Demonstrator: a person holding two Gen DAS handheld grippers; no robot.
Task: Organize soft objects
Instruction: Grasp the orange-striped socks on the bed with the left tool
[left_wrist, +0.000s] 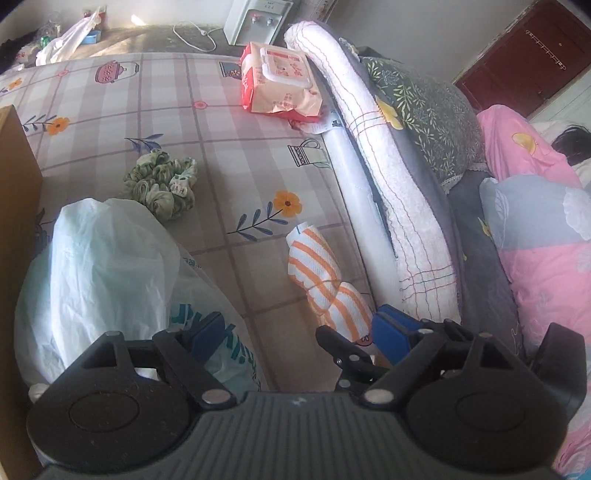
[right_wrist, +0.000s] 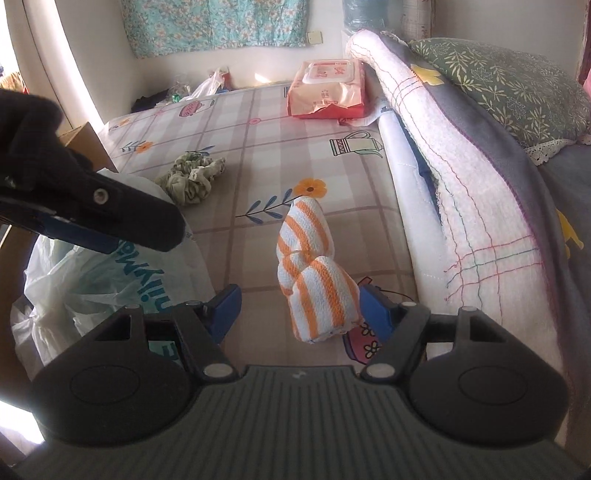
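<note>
The right gripper stands wide open over the bed, the striped towel lying between its fingers, nearer the right one, unpinched; the left gripper, open and empty, hangs beside a plastic bag.

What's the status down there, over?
Both jaws open, empty. Right gripper straddling striped towel, not pinching. Left gripper by plastic bag. Nothing blocking.
</note>
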